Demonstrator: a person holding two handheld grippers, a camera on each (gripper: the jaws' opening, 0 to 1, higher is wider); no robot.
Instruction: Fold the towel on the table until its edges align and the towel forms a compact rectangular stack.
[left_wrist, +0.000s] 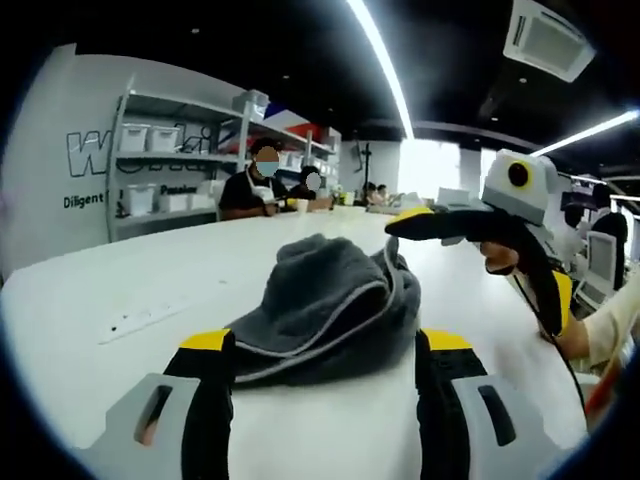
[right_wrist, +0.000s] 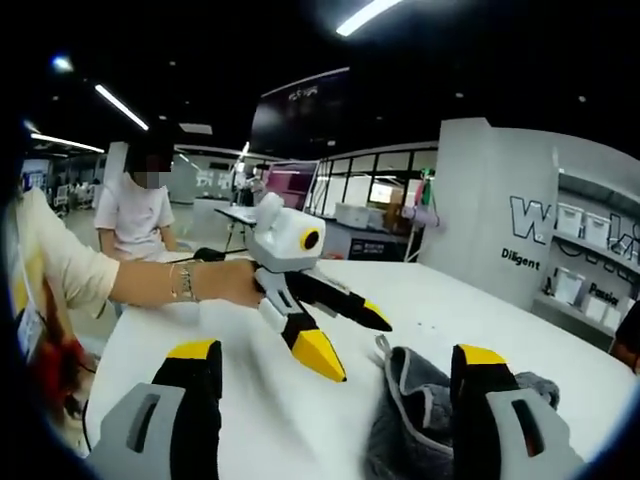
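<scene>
Left gripper view: we see the grey towel (left_wrist: 325, 300) bunched on the white table (left_wrist: 150, 280), no clear long axis, lying between the wide-open left gripper (left_wrist: 325, 345) jaws. Shelf bins (left_wrist: 145, 138) contents unreadable.

Right gripper view: towel (right_wrist: 415, 420) crumpled beside the right gripper (right_wrist: 340, 365) inner right jaw; jaws wide, empty.

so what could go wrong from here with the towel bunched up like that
The grey towel lies crumpled in a heap on the white table, so a pinch could catch several layers and fold it crooked. Its piped edge curls under the bunch, so the corners are hard to find. Both the left gripper and right gripper are open and near each other, and could collide over the heap.
</scene>
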